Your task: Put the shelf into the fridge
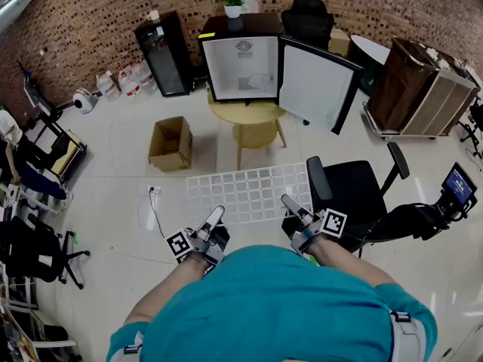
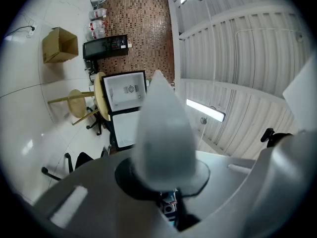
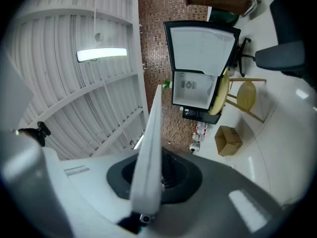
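left tongs (image 1: 218,213), right tongs (image 1: 287,200) above floor (image 1: 113,164)

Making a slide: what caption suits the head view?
Left gripper and right gripper hold a white wire shelf before an open fridge on a round table.

Both grippers closed on the shelf's near edge, arms held forward.

I record my left gripper (image 1: 219,211) at the near-left edge of the shelf (image 1: 249,183) and my right gripper (image 1: 287,200) at its near-right edge, jaws together on it. Both are rolled sideways, with marker cubes on the outer sides. My left forearm (image 1: 167,289) and right forearm (image 1: 343,256) are bare and reach towards the shelf.
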Motion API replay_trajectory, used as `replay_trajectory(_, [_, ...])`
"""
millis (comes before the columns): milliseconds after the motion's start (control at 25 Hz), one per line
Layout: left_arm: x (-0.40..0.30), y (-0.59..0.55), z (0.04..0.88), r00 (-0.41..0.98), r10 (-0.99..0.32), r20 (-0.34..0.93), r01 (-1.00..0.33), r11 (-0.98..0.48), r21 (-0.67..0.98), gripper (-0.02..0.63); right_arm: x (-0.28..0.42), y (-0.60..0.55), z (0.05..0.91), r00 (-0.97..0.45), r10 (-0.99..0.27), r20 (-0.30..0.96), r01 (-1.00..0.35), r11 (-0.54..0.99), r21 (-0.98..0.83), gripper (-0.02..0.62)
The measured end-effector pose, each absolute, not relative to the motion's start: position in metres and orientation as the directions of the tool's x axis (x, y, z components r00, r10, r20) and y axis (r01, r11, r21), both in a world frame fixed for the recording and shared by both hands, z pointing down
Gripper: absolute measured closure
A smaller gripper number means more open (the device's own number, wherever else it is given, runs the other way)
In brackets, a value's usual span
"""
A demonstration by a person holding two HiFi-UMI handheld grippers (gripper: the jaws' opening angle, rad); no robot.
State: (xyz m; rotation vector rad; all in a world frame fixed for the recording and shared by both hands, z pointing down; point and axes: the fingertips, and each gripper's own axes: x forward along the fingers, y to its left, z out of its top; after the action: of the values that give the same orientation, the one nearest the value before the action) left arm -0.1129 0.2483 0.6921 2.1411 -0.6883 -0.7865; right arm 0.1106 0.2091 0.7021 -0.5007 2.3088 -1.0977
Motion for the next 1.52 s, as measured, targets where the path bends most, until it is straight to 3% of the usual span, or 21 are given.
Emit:
replay_trajectory(120, [-0.101, 0.252, 0.689, 0.662, -0.678, -0.318, -0.218, -0.581, 0.784, 0.575, 0.121, 0.212, 0.697, -0.797, -0.526, -0.296, -0.099, 0.598, -0.796, 0.566])
replay_trajectory(240, [-0.097, 0.257, 0.681, 0.658, -0.685, -0.313, -0.215, -0.569, 0.793, 0.575, 0.132, 0.214, 0.708, -0.787, -0.589, -0.184, -0.168, 0.491, -0.855, 0.566])
replay_trajectory(360, [-0.098, 0.264, 0.676, 0.654, -0.690, -0.308, -0.221, -0.564, 0.796, 0.575, 0.126, 0.219, 0.692, -0.801, -0.547, -0.242, -0.124, 0.548, -0.828, 0.566])
replay_trajectory(480, [-0.068, 0.261, 0.697, 0.645, -0.706, -0.292, -0.232, -0.545, 0.806, 0.575, 0.162, 0.214, 0.735, -0.787, -0.604, -0.126, -0.167, 0.406, -0.898, 0.566])
replay_trajectory(680, [-0.044, 0.242, 0.713, 0.644, -0.704, -0.299, -0.226, -0.548, 0.805, 0.575, 0.177, 0.193, 0.728, -0.811, -0.519, -0.269, -0.089, 0.565, -0.820, 0.566])
replay_trajectory(840, [-0.081, 0.249, 0.728, 0.648, -0.692, -0.319, -0.194, -0.555, 0.809, 0.575, 0.145, 0.207, 0.740, -0.800, -0.564, -0.204, -0.149, 0.516, -0.843, 0.566])
replay_trajectory(960, [-0.107, 0.232, 0.734, 0.655, -0.680, -0.329, -0.176, -0.561, 0.809, 0.575, 0.132, 0.196, 0.756, -0.763, -0.641, -0.082, -0.244, 0.404, -0.882, 0.566])
replay_trajectory(1200, [-0.185, 0.164, 0.664, 0.697, -0.590, -0.408, -0.100, -0.643, 0.759, 0.575, 0.033, 0.146, 0.661, -0.770, -0.565, -0.298, -0.142, 0.606, -0.783, 0.566])
replay_trajectory(1520, [-0.288, 0.107, 0.680, 0.664, -0.589, -0.461, 0.018, -0.603, 0.797, 0.575, -0.066, 0.095, 0.659, -0.774, -0.609, -0.173, -0.284, 0.579, -0.764, 0.566])
